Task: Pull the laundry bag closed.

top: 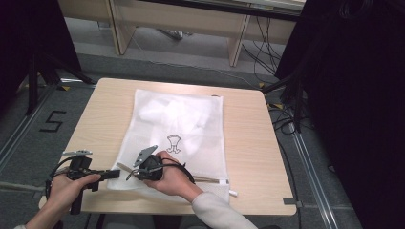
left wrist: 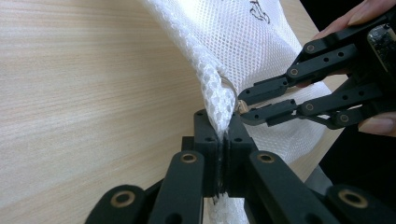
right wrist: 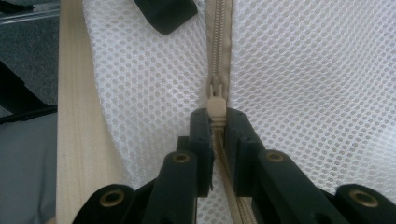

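A white mesh zip bag lies flat on the wooden table, with white contents showing at its far end. My left gripper is at the bag's near left corner, shut on the mesh edge. In its own view, the left gripper has the net bunched between its jaws. My right gripper points left just beside it. In the right gripper view, the right gripper is shut on the beige zipper pull. The zipper runs away ahead of it. The right gripper also shows in the left gripper view.
The bag carries a small black print at its middle. A small white tab sticks out at its near right corner. Bare table lies on both sides of the bag. Dark stands and cables are on the floor around the table.
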